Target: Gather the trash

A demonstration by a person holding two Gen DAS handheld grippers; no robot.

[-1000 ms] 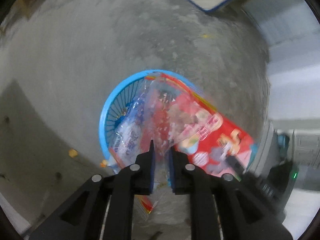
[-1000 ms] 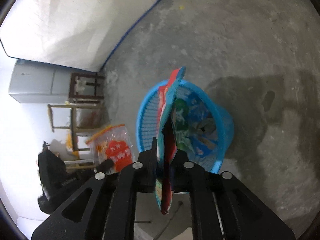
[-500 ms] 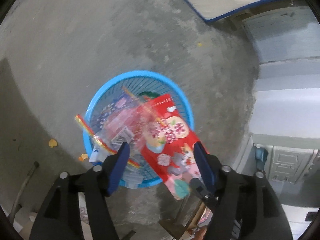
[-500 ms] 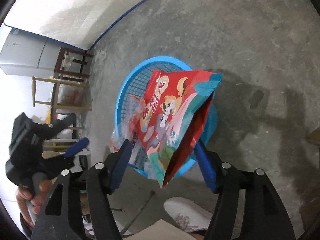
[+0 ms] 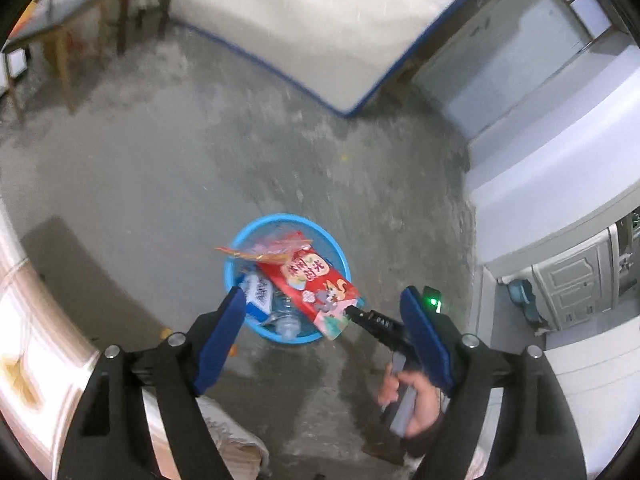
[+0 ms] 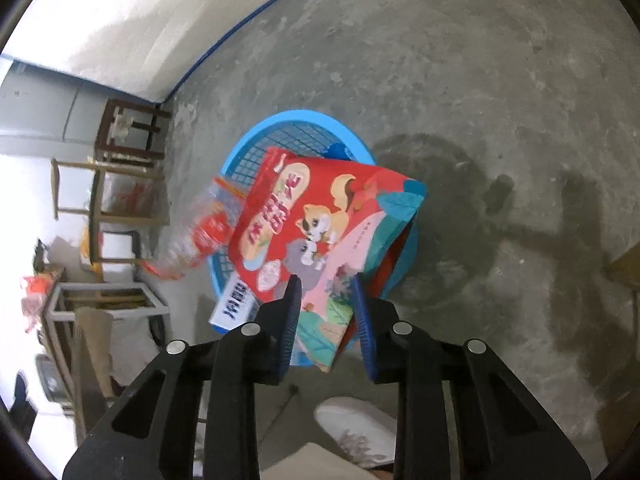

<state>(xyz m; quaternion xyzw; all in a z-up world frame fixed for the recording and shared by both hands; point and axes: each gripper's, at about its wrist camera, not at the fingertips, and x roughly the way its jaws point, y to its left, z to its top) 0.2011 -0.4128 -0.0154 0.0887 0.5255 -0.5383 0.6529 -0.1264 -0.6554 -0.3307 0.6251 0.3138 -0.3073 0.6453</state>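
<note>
- Centre of the right wrist view: blue basket [image 6: 362, 140] on the concrete floor [image 6: 500, 80], with the red snack bag [image 6: 316, 216] lying across its rim and covering most of the opening.
- Right gripper [image 6: 326, 312]: jaws closing, the bag's lower corner is between the blue pads. Can't tell whether the pads actually press on it.
- Left of the red bag, same view: clear wrapper with a red print [image 6: 200, 236], motion-blurred, over the basket's left rim. A white box with dark lettering [image 6: 236, 308] pokes out at the basket's lower left.
- Bottom centre: white shoe [image 6: 356, 428] on the floor, just below the gripper.
- Left wrist view: left gripper [image 5: 324, 308] jaws opening, already wide, nothing between the pads.
- Basket [image 5: 240, 248] sits lower centre of that frame, well beyond the fingertips. Inside: red bag [image 5: 316, 284], white box [image 5: 258, 294], clear plastic bottle [image 5: 286, 322] at the lower rim, wrapper [image 5: 272, 250] at the upper rim.
- Lower right of the left view: person's hand [image 5: 416, 396] on the right gripper's handle, its black tip touching the red bag's lower end.
- Upper part of the frame: white mattress with blue edging [image 5: 320, 20]; wooden table [image 5: 60, 20] at upper left.
</note>
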